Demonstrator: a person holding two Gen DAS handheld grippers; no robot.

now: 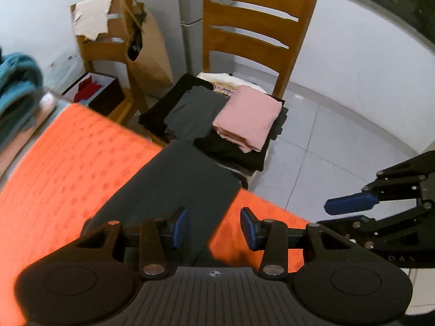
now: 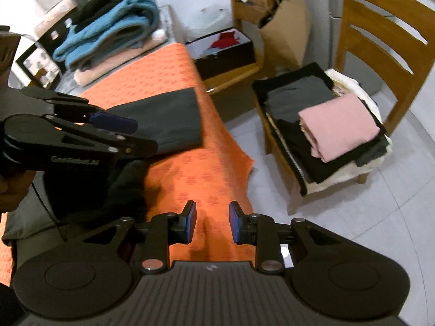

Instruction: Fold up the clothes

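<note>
I hold the left gripper (image 1: 213,226) over the orange cloth (image 1: 70,168), jaws apart, nothing between the blue pads; the folded dark grey garment (image 1: 179,187) lies flat on the cloth just below and ahead of it. My right gripper (image 2: 212,221) hangs near the cloth's edge, jaws apart and empty. Beyond the table edge, a wooden chair (image 2: 380,35) carries a stack of folded clothes topped by a pink garment (image 2: 337,126). A blue fleece pile (image 2: 108,32) sits at the far end.
</note>
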